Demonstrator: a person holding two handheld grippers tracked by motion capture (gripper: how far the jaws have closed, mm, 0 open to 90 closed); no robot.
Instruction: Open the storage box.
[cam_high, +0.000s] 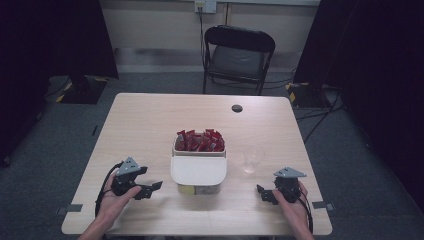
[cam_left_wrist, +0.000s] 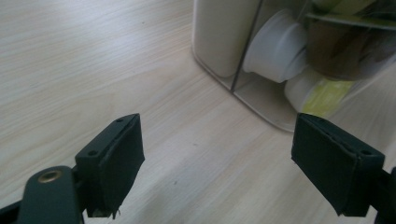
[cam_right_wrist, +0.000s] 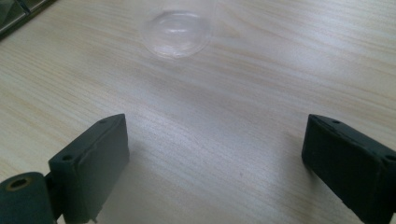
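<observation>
Nearest the high camera, at the table's near edge, the person's left hand holds the left gripper. Its jaws stand wide apart with nothing between them, and they point toward the white container just to its right. In the left gripper view, bare wood shows between the two black jaws. The near corner of the container lies beyond them to the right. Through its clear wall a small white cup can be seen on its side, with a yellow-labelled one below it.

At the middle of the wooden table the container has a plain white near section. Its far section is packed with red sachets. Just right of it, apart from it, stands a clear plastic cup, upright and empty.

Farther right, the right hand holds the right gripper, also spread wide and holding nothing. It is near the clear cup but short of it. In the right gripper view the cup's base stands ahead of the open jaws. At the far table edge sits a small dark round thing, and beyond it is a black folding chair.
</observation>
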